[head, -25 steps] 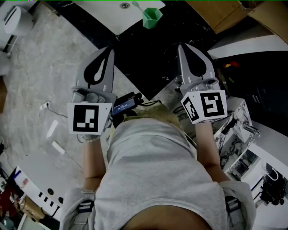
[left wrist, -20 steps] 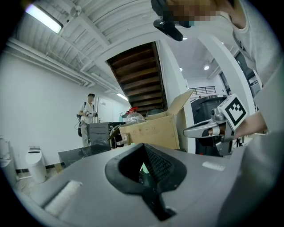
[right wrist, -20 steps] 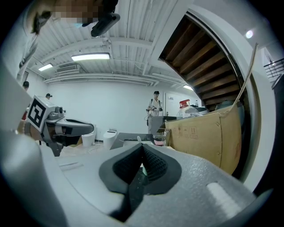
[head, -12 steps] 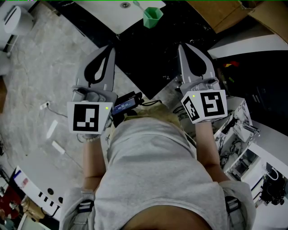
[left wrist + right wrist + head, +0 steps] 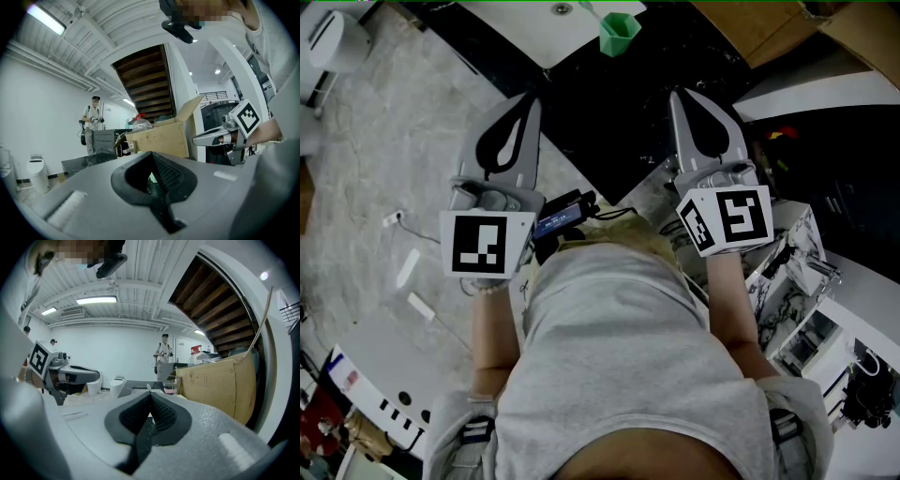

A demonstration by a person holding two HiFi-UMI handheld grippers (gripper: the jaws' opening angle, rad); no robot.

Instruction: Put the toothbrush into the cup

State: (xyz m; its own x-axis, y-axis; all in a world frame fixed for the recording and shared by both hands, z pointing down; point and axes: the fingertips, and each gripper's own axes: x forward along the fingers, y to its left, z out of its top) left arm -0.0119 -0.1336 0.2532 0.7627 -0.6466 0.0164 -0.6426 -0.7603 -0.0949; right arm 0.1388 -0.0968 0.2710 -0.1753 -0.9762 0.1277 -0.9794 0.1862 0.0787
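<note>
Little has moved over the last second: the left gripper (image 5: pixel 531 98) and the right gripper (image 5: pixel 675 95) hang level and side by side in front of the person's chest just as they did before, and the green cup (image 5: pixel 619 33) has only crept a shade toward the top of the head view, which reads as the head tipping and not as any reach. I judge the task has not begun.

The cup stands at the near edge of a white countertop (image 5: pixel 525 26), close to its right corner, with a drain (image 5: pixel 560 10) behind it. The toothbrush (image 5: pixel 587 12) shows as a pale stick running from the cup's far-left side. Whether its end already rests inside the cup or only lies against it cannot be told from this height. Both grippers are well short of it.

Only the head view gives that layout. The gripper views give what it cannot: on each, the ribbed pads meet at the tips and the hollow behind them holds nothing, so both are closed and empty. Through the left gripper's hollow a pale green sliver shows (probably the cup, straight ahead). The left gripper view also catches a cardboard box (image 5: pixel 159 138) and a person (image 5: pixel 92 123) standing far off, neither of which the head view makes clear.
</note>
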